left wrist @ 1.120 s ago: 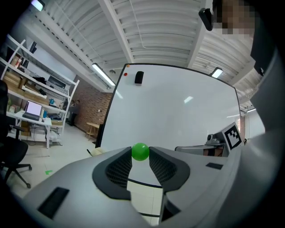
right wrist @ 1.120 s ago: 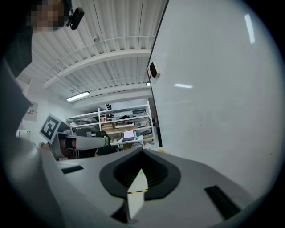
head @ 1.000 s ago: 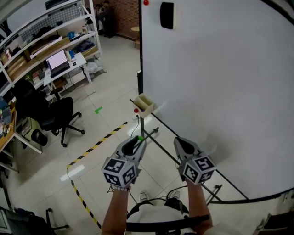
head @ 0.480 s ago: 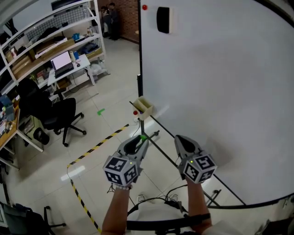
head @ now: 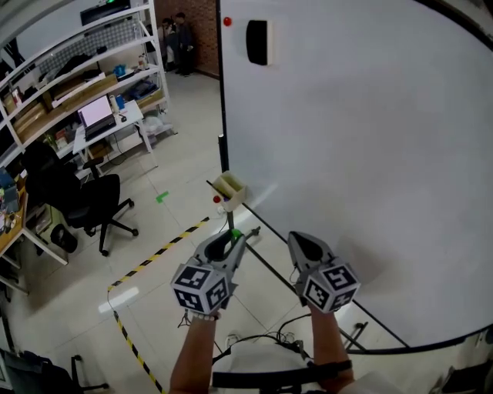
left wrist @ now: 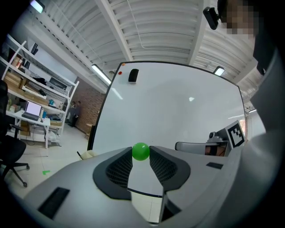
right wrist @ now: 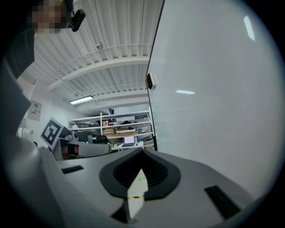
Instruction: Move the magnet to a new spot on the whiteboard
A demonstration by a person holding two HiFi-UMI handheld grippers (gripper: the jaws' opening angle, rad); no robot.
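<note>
A small green ball magnet sits pinched between the tips of my left gripper, which is shut on it. In the head view the same magnet shows at the left gripper's tip, short of the whiteboard's lower left corner. My right gripper is held beside it, closer to the board. Its jaws meet at the tip with nothing between them in the right gripper view. Both grippers point level.
A red magnet and a black eraser sit at the board's top left. A small beige tray hangs at the board's lower left corner. Its stand legs and cables cross the floor below. Shelves, a desk and an office chair stand at the left.
The whiteboard's edge, eraser and tray have drifted left in the head view. Both grippers have edged forward and slightly up. The green magnet stays in the left gripper.
</note>
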